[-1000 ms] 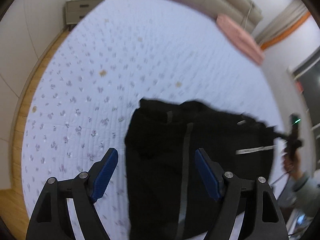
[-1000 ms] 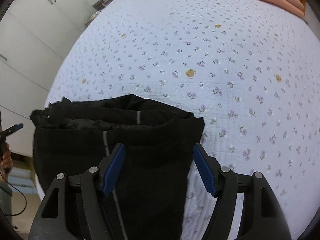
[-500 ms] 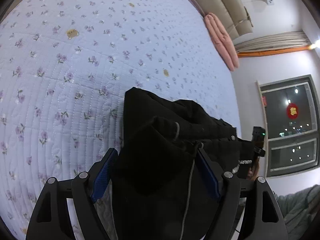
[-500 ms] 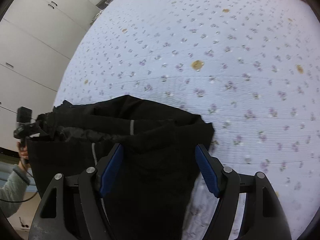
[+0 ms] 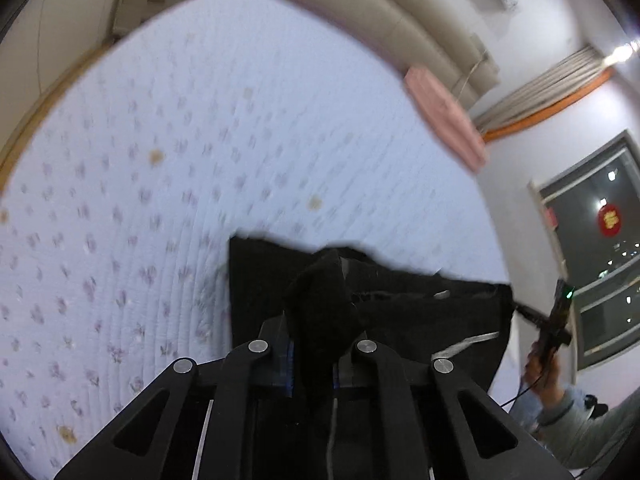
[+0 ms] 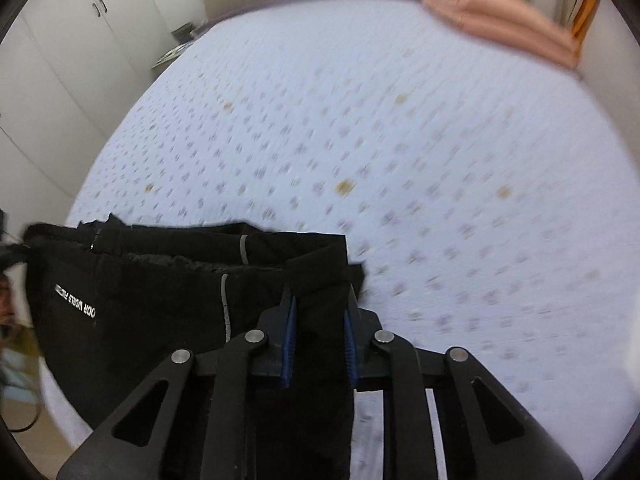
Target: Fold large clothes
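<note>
The black garment (image 6: pixel 168 312) is lying at the near edge of the bed (image 6: pixel 400 140), at 6 o'clock in both views, partly folded, with its layered waistband showing. The left hand-held gripper (image 5: pixel 314 354) is clamping a bunched corner; the right hand-held gripper (image 6: pixel 318 342) is closing, cloth between its blue pads. Further folding is likely remaining.

Both cameras ride close above the near edge of the bed (image 5: pixel 200 160), each looking forward and down along its own fingers. The left view faces the headboard (image 5: pixel 360 12) and window (image 5: pixel 600 260); the right takes in the wardrobe (image 6: pixel 60 60). They share the black trousers (image 6: pixel 140 300), the quilt and, blurred, probably the same pink pillow (image 6: pixel 500 12).
</note>
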### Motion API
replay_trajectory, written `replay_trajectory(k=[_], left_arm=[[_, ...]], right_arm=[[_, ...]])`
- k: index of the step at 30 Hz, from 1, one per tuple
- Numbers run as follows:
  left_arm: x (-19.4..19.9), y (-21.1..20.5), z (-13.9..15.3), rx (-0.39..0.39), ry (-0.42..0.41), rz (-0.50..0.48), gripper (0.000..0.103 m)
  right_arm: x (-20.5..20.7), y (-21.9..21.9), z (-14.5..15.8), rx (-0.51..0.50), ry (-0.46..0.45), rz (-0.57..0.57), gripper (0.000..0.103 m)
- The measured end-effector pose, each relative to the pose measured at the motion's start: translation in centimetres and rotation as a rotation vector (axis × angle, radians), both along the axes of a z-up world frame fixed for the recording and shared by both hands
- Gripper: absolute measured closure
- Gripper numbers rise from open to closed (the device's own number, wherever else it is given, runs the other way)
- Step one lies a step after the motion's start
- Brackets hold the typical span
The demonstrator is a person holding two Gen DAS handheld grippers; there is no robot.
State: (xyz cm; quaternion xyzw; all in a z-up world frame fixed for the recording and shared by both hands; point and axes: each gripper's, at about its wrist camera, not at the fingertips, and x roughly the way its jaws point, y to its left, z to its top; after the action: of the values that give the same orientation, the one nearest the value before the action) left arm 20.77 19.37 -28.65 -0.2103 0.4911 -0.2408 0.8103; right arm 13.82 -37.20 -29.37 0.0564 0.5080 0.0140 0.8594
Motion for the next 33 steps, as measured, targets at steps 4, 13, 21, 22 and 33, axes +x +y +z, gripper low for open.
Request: replay_trajectory(k=[4,13,21,22,33], left_arm=[[1.0,-1.0,5.3,0.023,-0.118,0.008,0.090],[11.1,-3.4,-3.7,0.229,0.041,0.136,0.090],[12.4,-4.9,-11.6,0.358,0.210,0.108,0.084],[12.5,-4.9,-11.9,0.368,0.213,0.104,0.083],[10.6,1.9,-7.6,0.170,0.282,0.150,0.047]], right_arm=[[0.1,0.4,4.7,-0.111,-0.105,-0.042,0.082],[10.5,0.1,-2.2,-0.187,-0.007,-0.119,0.083],[13.3,1.0,-12.4,-0.220,0.231,-0.085,0.079],[13.3,1.3,-12.8,-0.245,0.231,-0.080,0.078],[12.5,-1.8,-10.2,-0.053,0.230,-0.147,0.055]])
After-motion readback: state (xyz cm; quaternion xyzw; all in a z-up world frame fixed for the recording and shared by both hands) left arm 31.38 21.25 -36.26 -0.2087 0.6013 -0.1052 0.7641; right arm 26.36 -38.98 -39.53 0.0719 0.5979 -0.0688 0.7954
